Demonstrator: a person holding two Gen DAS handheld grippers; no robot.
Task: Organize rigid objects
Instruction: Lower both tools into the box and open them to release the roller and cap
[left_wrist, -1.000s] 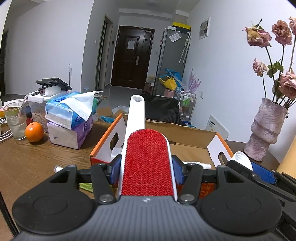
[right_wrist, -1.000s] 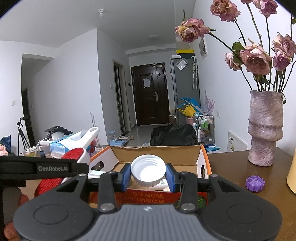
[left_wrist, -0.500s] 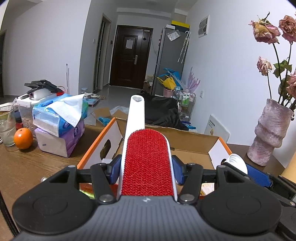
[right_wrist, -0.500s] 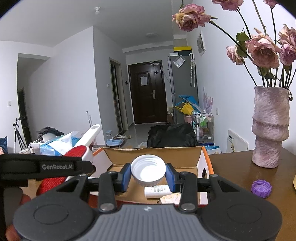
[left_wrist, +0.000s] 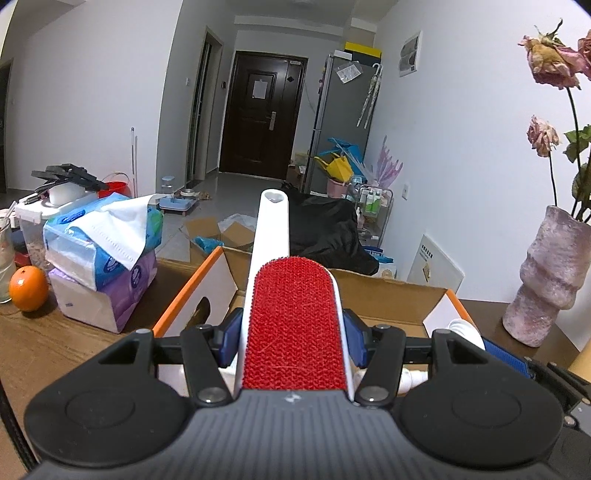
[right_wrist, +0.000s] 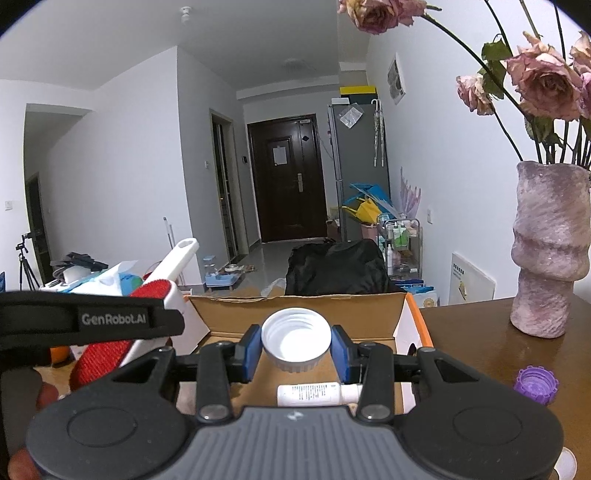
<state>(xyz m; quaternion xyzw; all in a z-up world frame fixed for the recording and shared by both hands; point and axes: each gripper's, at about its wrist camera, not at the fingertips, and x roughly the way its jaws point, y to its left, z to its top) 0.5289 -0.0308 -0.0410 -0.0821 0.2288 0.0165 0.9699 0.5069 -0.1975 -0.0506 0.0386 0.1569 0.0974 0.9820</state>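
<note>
My left gripper (left_wrist: 291, 334) is shut on a red lint brush (left_wrist: 293, 325) whose white handle sticks out forward over the open cardboard box (left_wrist: 384, 295). In the right wrist view the same lint brush (right_wrist: 110, 350) shows at the left, under the other gripper's strap. My right gripper (right_wrist: 295, 347) is shut on a white bottle cap (right_wrist: 295, 338), its hollow side up, held above the cardboard box (right_wrist: 295, 306). A white bottle (right_wrist: 317, 393) lies inside the box, below the cap.
A purple cap (right_wrist: 534, 384) lies on the wooden table (right_wrist: 476, 354) right of the box, near a pink vase (right_wrist: 546, 251) of dried roses. Left of the box stand stacked tissue packs (left_wrist: 103, 254), an orange (left_wrist: 28, 293) and a glass.
Both grippers moved forward toward the box with their loads. The box and vase look larger and nearer; the bottle inside the box has come into view under the cap.
</note>
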